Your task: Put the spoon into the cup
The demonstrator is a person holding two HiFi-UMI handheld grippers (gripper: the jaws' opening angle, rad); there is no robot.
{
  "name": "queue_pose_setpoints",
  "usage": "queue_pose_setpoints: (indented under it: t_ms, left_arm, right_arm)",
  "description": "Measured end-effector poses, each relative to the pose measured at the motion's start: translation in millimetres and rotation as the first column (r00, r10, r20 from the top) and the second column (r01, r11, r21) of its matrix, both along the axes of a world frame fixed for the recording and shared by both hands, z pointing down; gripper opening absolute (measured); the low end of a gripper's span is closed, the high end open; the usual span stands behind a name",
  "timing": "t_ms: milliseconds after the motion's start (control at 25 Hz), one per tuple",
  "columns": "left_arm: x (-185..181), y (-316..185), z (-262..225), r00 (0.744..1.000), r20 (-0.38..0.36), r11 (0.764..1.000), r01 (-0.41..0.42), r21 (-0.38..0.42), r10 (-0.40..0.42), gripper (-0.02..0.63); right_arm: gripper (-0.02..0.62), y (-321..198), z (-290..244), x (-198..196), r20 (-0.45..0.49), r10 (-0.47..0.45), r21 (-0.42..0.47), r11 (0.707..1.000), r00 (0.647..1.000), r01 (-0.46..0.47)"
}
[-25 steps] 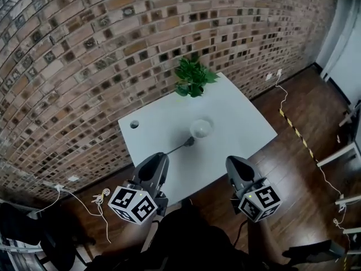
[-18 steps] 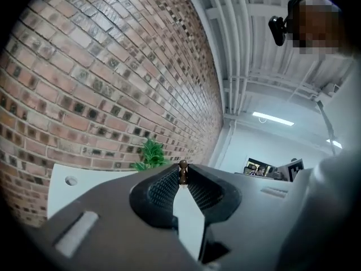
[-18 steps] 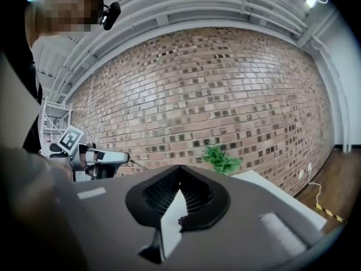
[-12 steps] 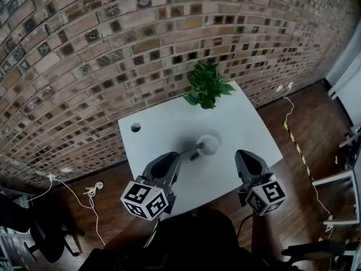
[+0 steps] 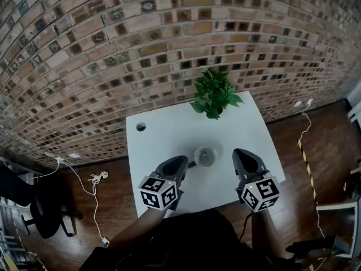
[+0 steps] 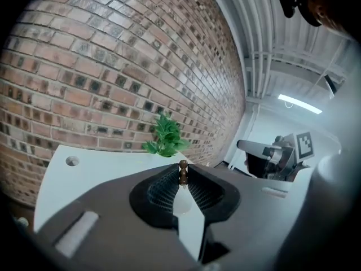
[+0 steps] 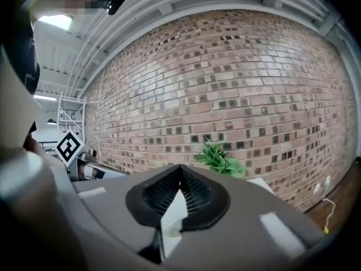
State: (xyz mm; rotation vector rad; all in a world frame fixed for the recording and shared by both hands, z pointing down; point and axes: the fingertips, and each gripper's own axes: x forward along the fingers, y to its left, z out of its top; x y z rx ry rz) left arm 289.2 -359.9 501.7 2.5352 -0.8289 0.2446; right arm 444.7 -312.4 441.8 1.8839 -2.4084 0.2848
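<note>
A white cup [image 5: 206, 154] stands near the middle of the white table [image 5: 163, 134]. The spoon [image 5: 192, 164] lies flat just left of it, dark handle end toward the cup. My left gripper [image 5: 181, 161] points at the spoon with its tips close over the near end. In the left gripper view the brown beaded handle knob [image 6: 183, 172] shows in the narrow slit between the jaws, which are slightly apart and pressing on nothing. My right gripper [image 5: 240, 152] hovers to the right of the cup, tips together and empty; the cup is hidden in both gripper views.
A green potted plant [image 5: 214, 95] stands at the table's back edge, also in the left gripper view [image 6: 166, 137]. A round cable hole [image 5: 141, 127] is at the back left corner. A brick wall rises behind the table, and white cables [image 5: 98, 179] lie on the wooden floor.
Both grippers have come forward from the table's near edge to either side of the cup. The left one has dropped lower and reached the spoon. Spoon and cup have not moved.
</note>
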Motion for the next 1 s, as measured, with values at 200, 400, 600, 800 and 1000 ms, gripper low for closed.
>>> queue_pose_setpoints:
  t_ms: [200, 400, 600, 800, 1000]
  left_arm:
    - [11.0, -6.0, 44.9, 0.996, 0.074, 0.997, 0.051, -0.054, -0.047, 0.041]
    - [15.8, -11.5, 66.8, 0.991, 0.112, 0.996, 0.073, -0.044, -0.068, 0.041]
    - [19.1, -15.1, 85.8, 0.988, 0.137, 0.995, 0.077, -0.065, -0.068, 0.041]
    - [22.8, -20.2, 105.3, 0.977, 0.202, 0.995, 0.078, -0.066, -0.063, 0.041]
    - [28.8, -21.3, 121.1, 0.974, 0.222, 0.994, 0.068, -0.091, -0.046, 0.041]
  right_arm:
    - [0.006, -9.6, 16.0, 19.8, 0.043, -0.005, -0.022, 1.0, 0.999, 0.006]
    - [0.006, -21.4, 39.1, 30.0, 0.112, -0.042, -0.043, 0.998, 0.993, 0.047]
    - [0.006, -34.2, 55.5, 29.7, 0.075, -0.064, -0.082, 0.994, 0.995, 0.07]
    - [0.006, -39.4, 54.3, 31.2, 0.098, -0.047, -0.072, 0.996, 0.994, 0.054]
    - [0.006, -41.0, 60.4, 27.4, 0.088, -0.064, -0.09, 0.993, 0.994, 0.072]
